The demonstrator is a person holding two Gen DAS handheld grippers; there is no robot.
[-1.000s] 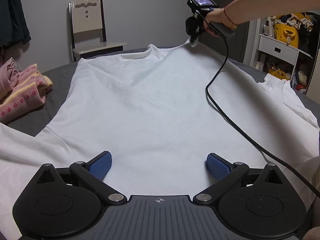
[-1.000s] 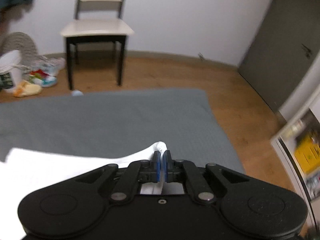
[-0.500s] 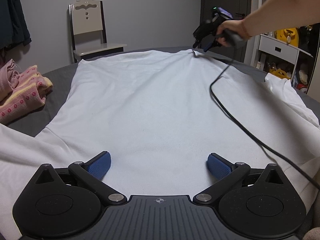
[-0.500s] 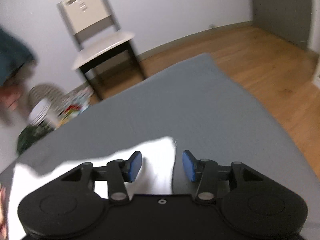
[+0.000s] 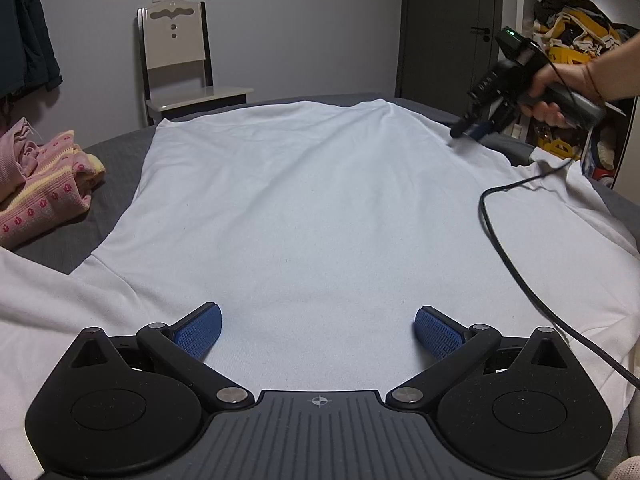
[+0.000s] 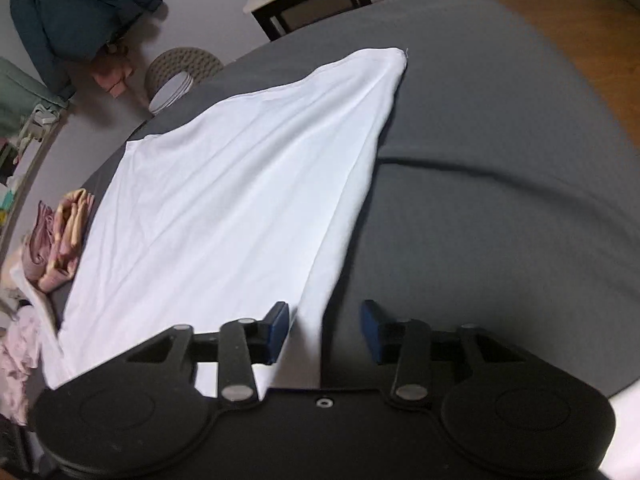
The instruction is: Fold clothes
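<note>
Nearest in the left wrist view, the left tool [image 5: 318,330] is being held low over the near end of the white garment [image 5: 312,200], its blue pads spread wide apart with nothing between them; whether the pads are touching the cloth cannot be told. The garment is being shown spread flat, largely smooth, across the grey bed [image 5: 116,152], with one sleeve trailing off to the near left and the other bunched at the right. A black cable [image 5: 508,256] is being draped across the cloth's right side.

Further out, the right tool [image 5: 470,130] is being held by a hand [image 5: 554,98] just above the garment's right edge. In the right wrist view its pads [image 6: 278,330] are seen apart, empty, straddling that edge [image 6: 320,292] from above.

Far left, a pink knitted pile [image 5: 44,184] is lying on the bed, well apart from the white cloth. Beyond the bed, a chair [image 5: 180,64] is standing against the wall.

Progress is being judged as early: laying out appears done, no fold is yet visible, and sleeves and body are all left to be folded.
</note>
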